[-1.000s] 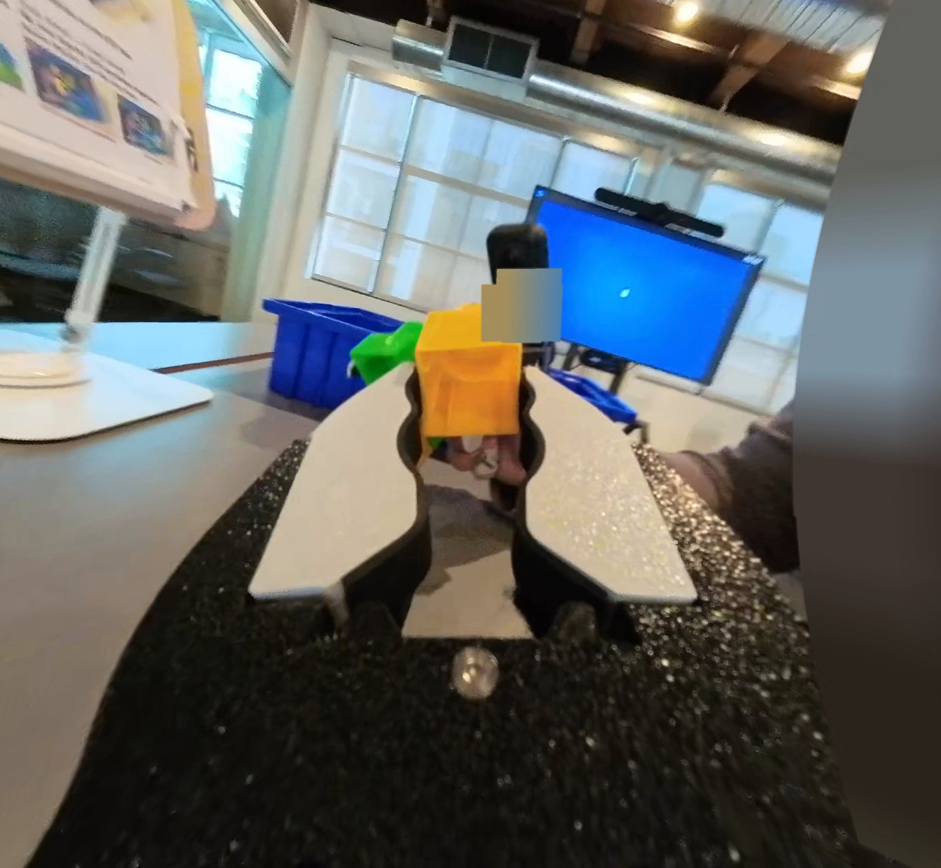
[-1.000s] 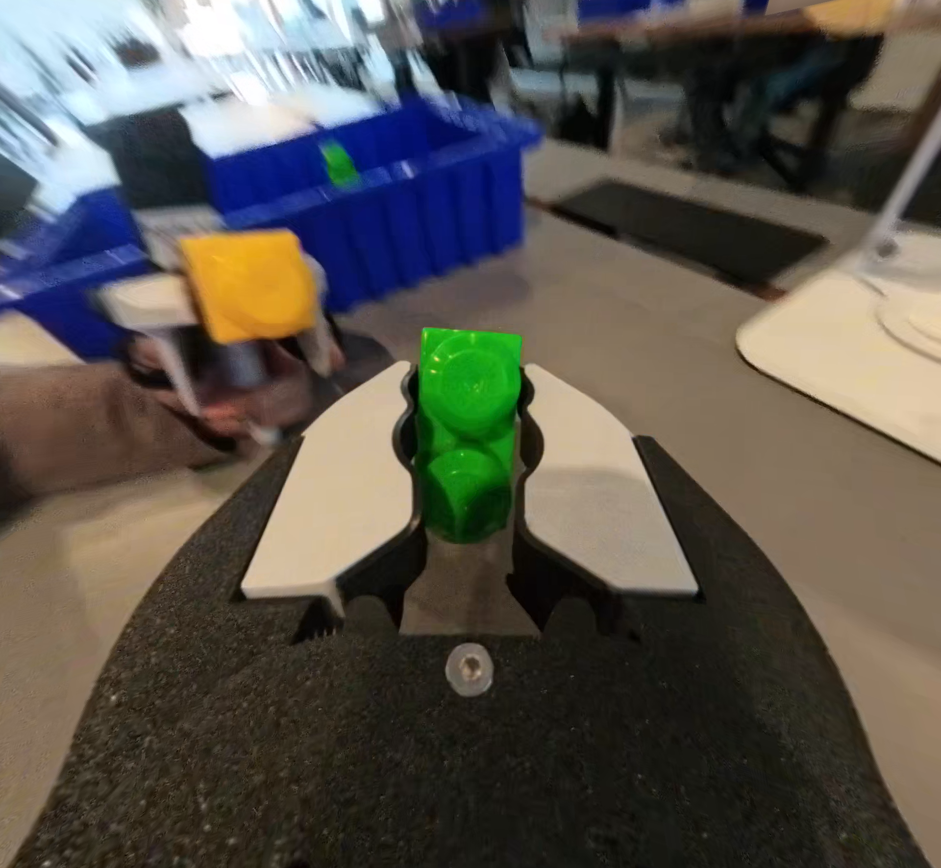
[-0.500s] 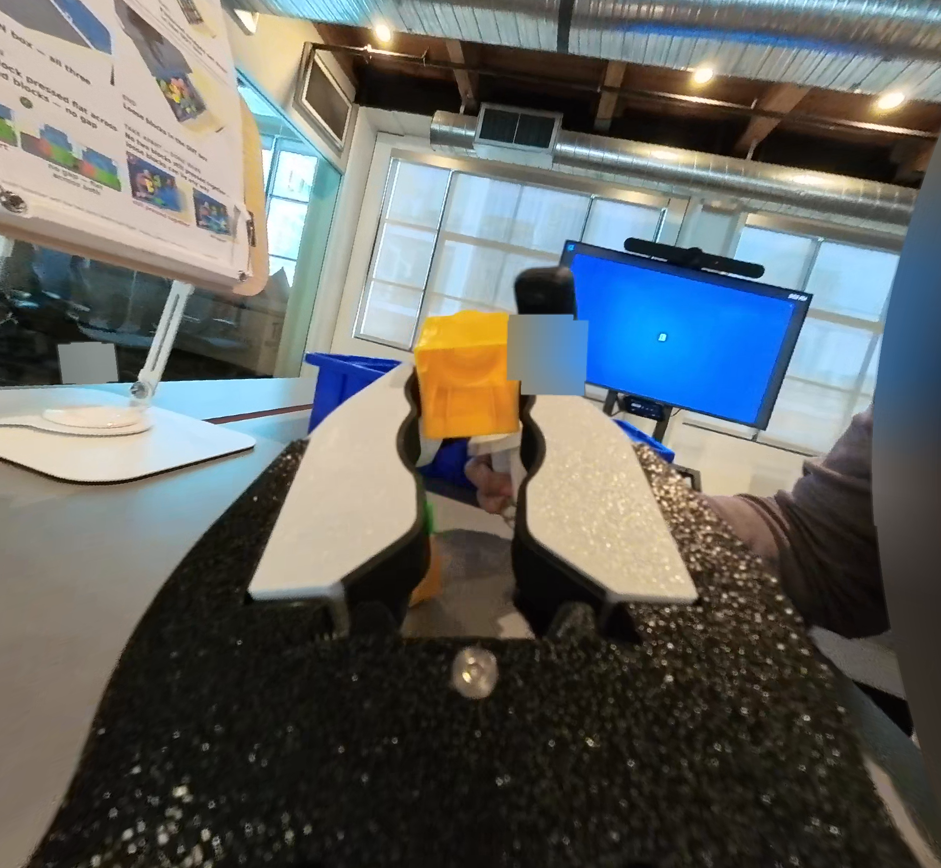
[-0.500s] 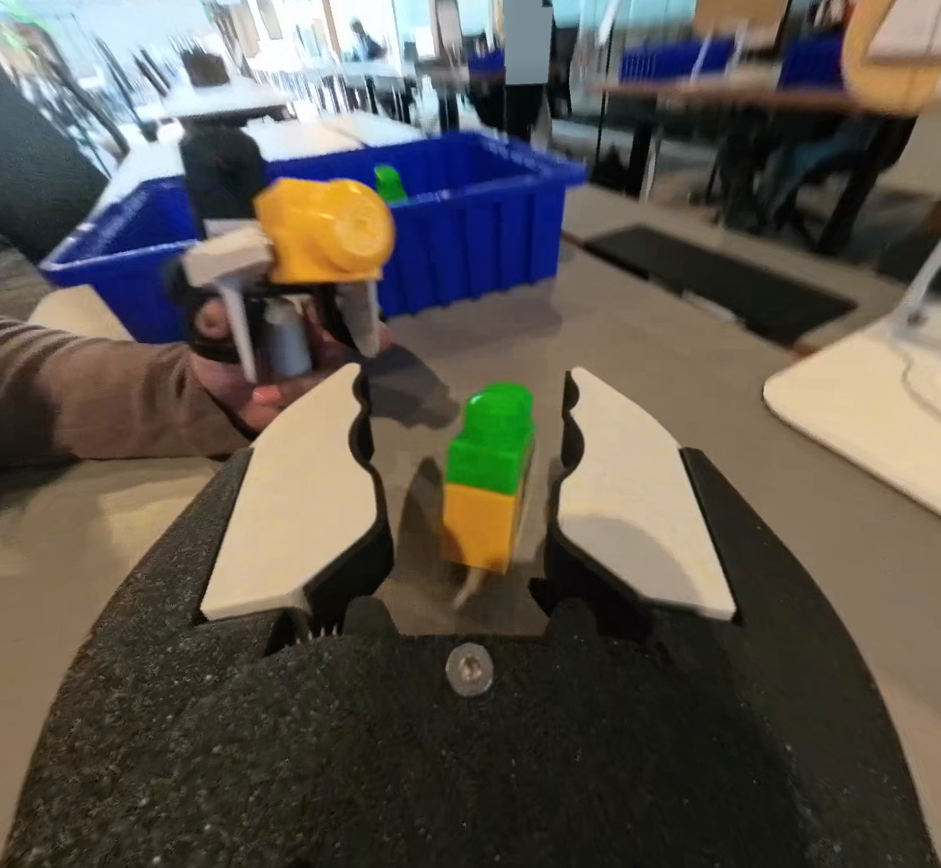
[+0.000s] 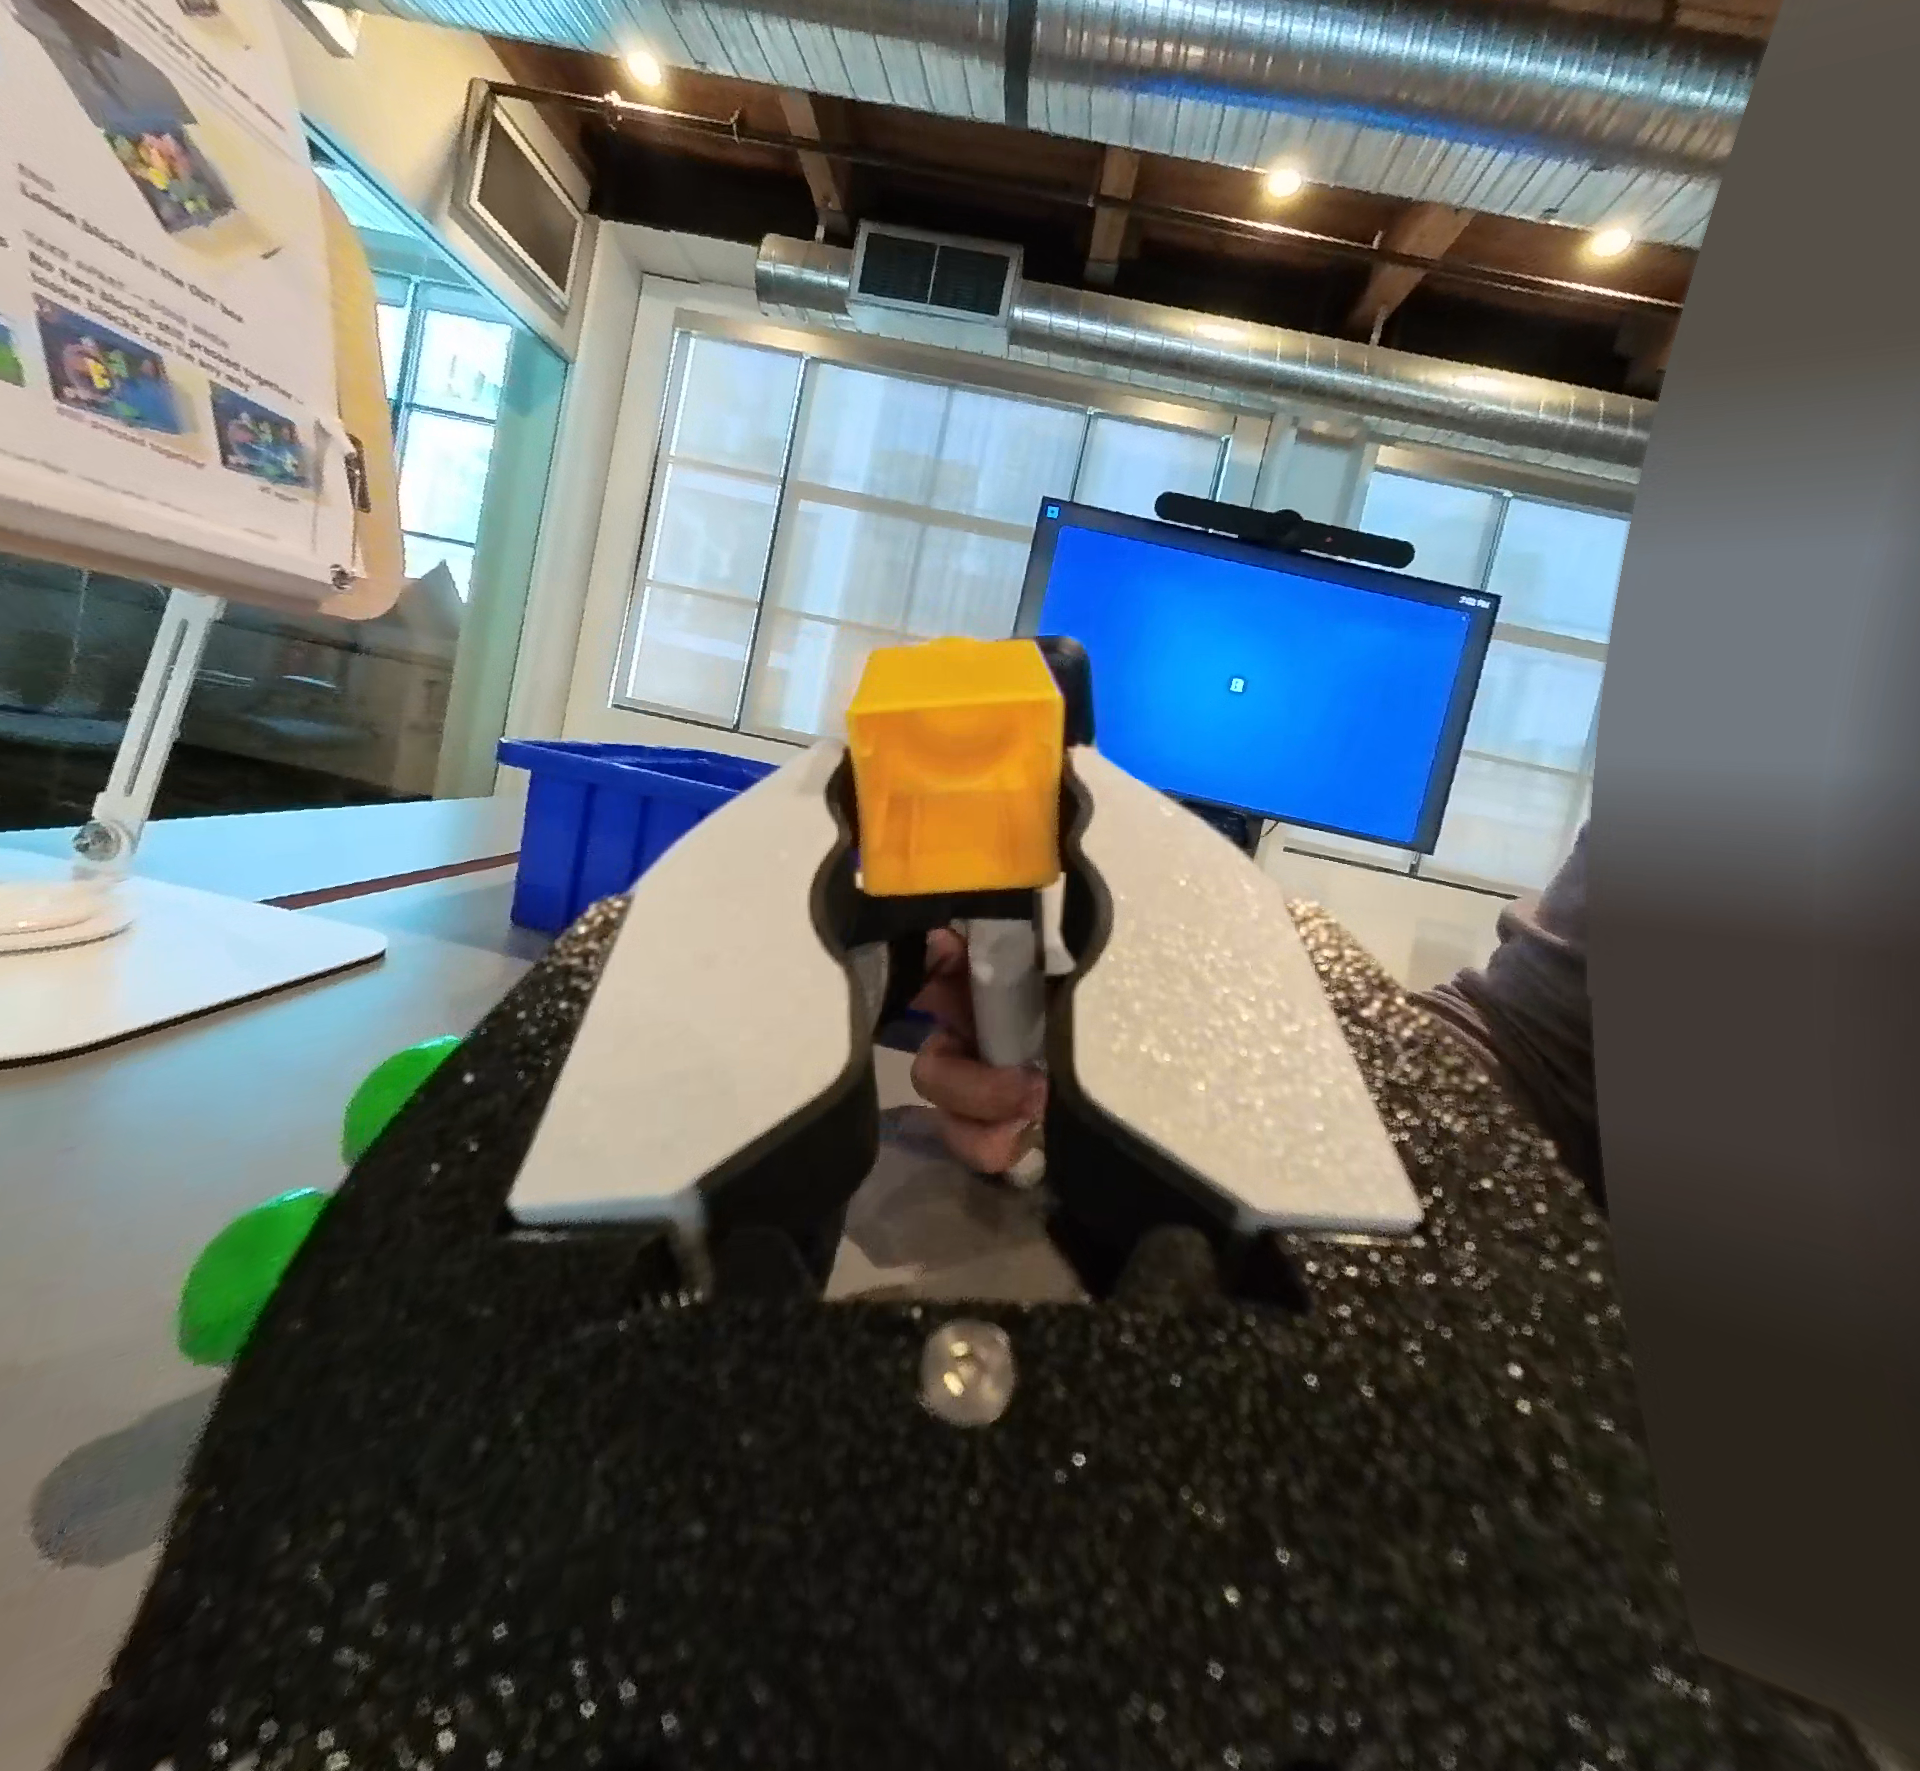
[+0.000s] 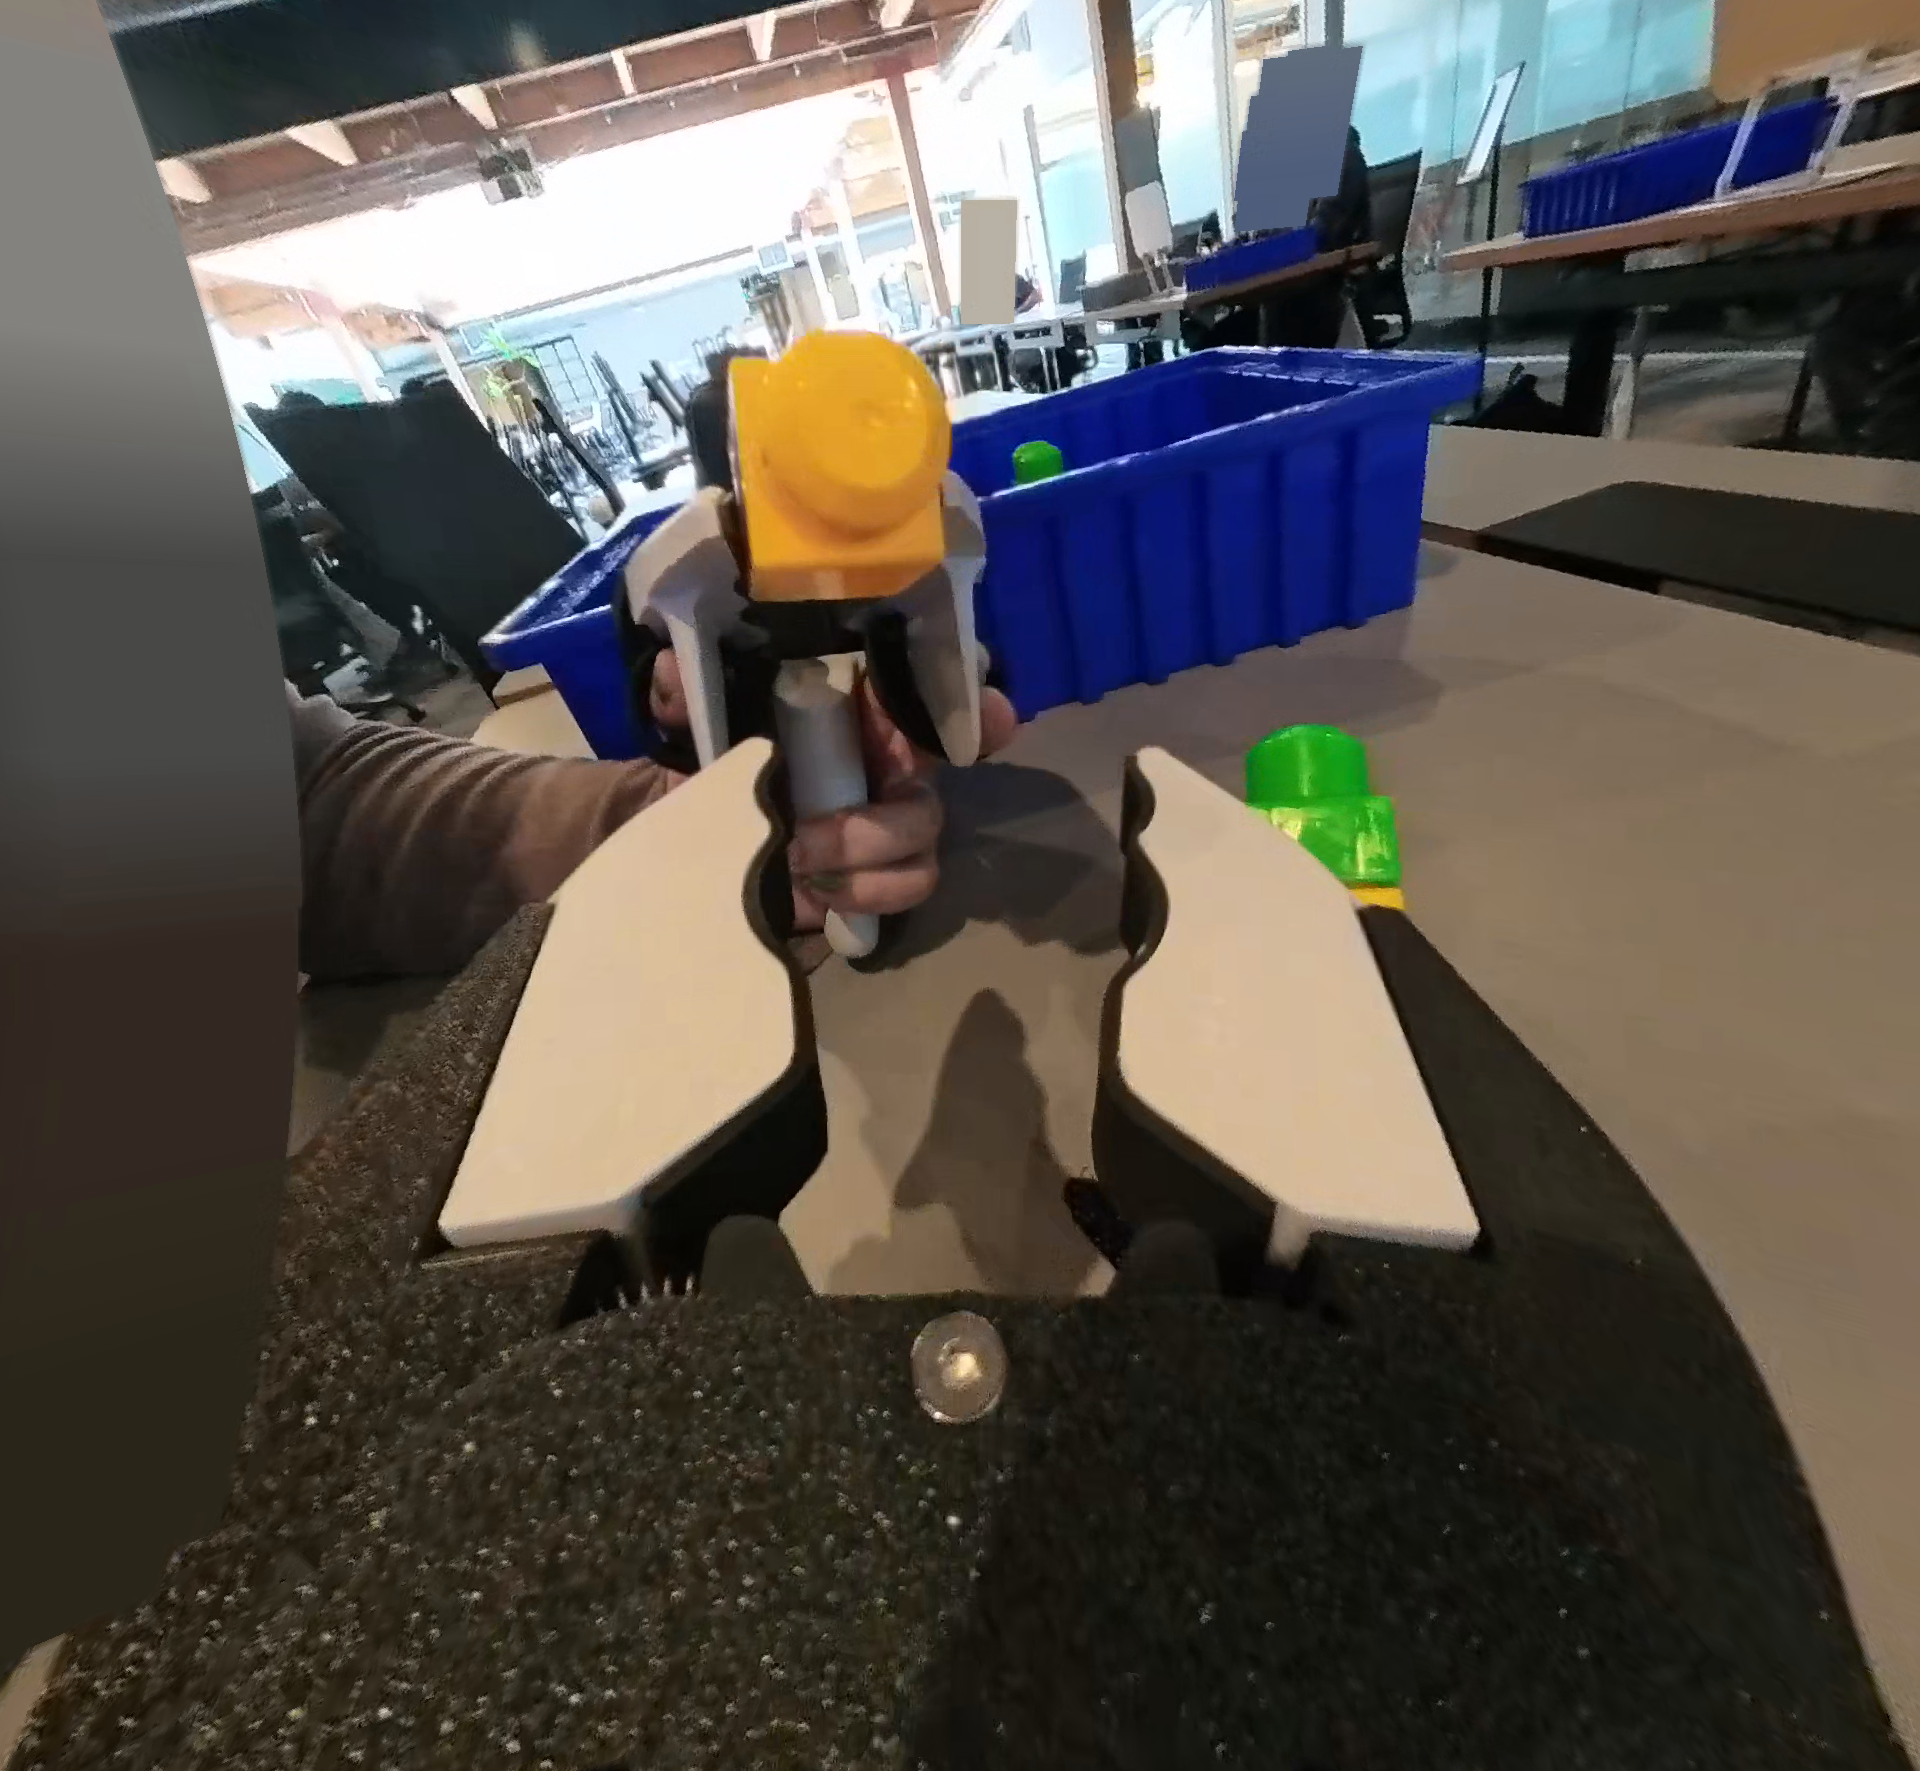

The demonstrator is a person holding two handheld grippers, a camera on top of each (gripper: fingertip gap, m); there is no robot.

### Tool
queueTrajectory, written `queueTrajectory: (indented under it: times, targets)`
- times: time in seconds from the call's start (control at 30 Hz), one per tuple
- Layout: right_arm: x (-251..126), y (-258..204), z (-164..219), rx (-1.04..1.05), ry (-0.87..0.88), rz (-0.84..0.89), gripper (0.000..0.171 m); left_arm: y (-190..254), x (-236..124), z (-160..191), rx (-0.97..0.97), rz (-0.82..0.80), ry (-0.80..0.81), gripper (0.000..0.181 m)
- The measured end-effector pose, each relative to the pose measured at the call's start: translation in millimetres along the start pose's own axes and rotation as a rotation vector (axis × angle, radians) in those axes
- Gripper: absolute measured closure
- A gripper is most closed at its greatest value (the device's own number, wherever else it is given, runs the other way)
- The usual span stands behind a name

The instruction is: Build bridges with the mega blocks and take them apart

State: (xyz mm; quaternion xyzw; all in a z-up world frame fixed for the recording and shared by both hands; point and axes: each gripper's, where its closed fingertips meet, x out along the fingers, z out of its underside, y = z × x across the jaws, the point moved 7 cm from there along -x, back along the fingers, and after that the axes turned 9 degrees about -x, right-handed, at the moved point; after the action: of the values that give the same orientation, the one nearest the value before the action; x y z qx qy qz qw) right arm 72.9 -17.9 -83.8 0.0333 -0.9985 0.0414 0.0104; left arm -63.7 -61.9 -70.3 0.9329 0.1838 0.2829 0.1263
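Note:
My left gripper (image 5: 954, 791) is shut on a yellow block (image 5: 956, 771) and holds it up above the grey table. The same gripper and yellow block (image 6: 836, 485) show in the right wrist view, straight ahead. My right gripper (image 6: 945, 786) is open and empty. A green block (image 6: 1317, 812) sits on a yellow block (image 6: 1377, 893) on the table, just right of my right finger. In the left wrist view green studs (image 5: 390, 1098) peek out at the lower left beside the gripper body.
A blue bin (image 6: 1195, 537) stands on the table behind, with a green block (image 6: 1034, 461) inside. It also shows in the left wrist view (image 5: 613, 828). A white stand base (image 5: 156, 968) holding an instruction sheet (image 5: 135, 215) is at the left. A person's sleeve (image 6: 436, 838) lies at left. Tip to tip, the grippers are about 5 cm apart.
My right gripper let go of the green block on top of the yellow one, opened and drew back and left. My left gripper kept the yellow block and rose.

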Motion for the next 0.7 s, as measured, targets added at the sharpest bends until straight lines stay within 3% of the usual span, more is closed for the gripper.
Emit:
queueTrajectory:
  times: [0.1, 0.27, 0.33, 0.43, 0.5, 0.6, 0.7]
  targets:
    - [-2, 1, -4, 0.000, 0.054, 0.010, 0.109, -1, 1, 1, -0.028, 0.008, -0.021, 0.146]
    - [-7, 0, -8, 0.093, 0.149, -0.092, 0.112, 3, 10, 16, -0.013, 0.006, -0.190, 0.146]
    - [-7, -4, -9, 0.116, 0.152, -0.171, 0.139, 2, 10, 16, -0.011, -0.013, -0.188, 0.145]
    - [-8, -2, -14, 0.057, 0.132, -0.053, 0.139, 0, 9, 13, 0.012, -0.047, -0.148, 0.143]
    - [-18, 12, -16, 0.002, 0.047, 0.185, 0.139, -2, 6, 7, 0.068, -0.114, -0.066, 0.118]
    - [-34, 34, -14, -0.101, -0.265, 0.504, 0.139, -6, 0, -1, 0.102, -0.192, 0.001, 0.116]
    - [-38, 42, -1, -0.141, -0.608, 0.619, 0.139, -10, 0, 0, 0.118, -0.246, -0.012, 0.119]
